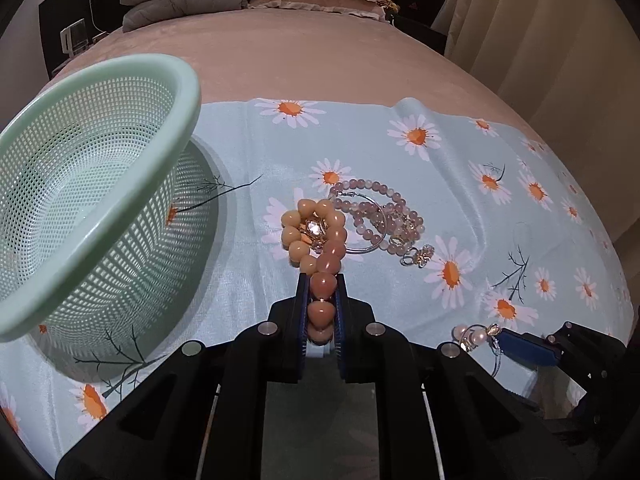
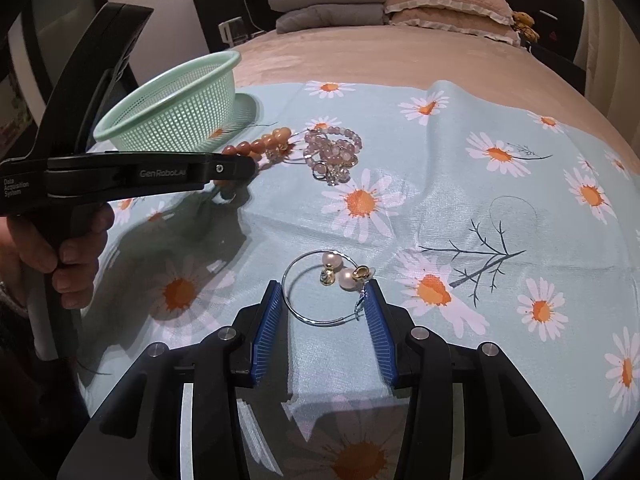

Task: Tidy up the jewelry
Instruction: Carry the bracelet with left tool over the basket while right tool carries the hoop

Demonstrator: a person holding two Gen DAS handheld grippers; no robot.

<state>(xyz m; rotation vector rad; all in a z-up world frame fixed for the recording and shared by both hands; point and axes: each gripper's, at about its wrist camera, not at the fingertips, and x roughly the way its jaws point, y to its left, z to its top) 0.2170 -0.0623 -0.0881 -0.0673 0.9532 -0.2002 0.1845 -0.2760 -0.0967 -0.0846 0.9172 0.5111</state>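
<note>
My left gripper [image 1: 322, 280] is shut on an orange bead bracelet [image 1: 316, 236], whose far loop still rests on the daisy cloth around a small gold piece. Beside it lies a pink bead bracelet [image 1: 384, 208] tangled with a silver hoop and a crystal earring [image 1: 420, 256]. A mint green mesh basket [image 1: 100, 184] stands to the left. In the right wrist view my right gripper [image 2: 324, 292] is open, its fingers either side of a silver hoop [image 2: 320, 288] with two pearl earrings [image 2: 340, 272]. The left gripper [image 2: 240, 166] and the basket [image 2: 176, 116] show at the left there.
The light blue daisy cloth [image 2: 480, 208] covers the near part of a beige bed. Pillows [image 2: 440, 0] and folded grey blankets [image 2: 332, 4] lie at the headboard. A hand holds the left gripper's handle [image 2: 68, 240].
</note>
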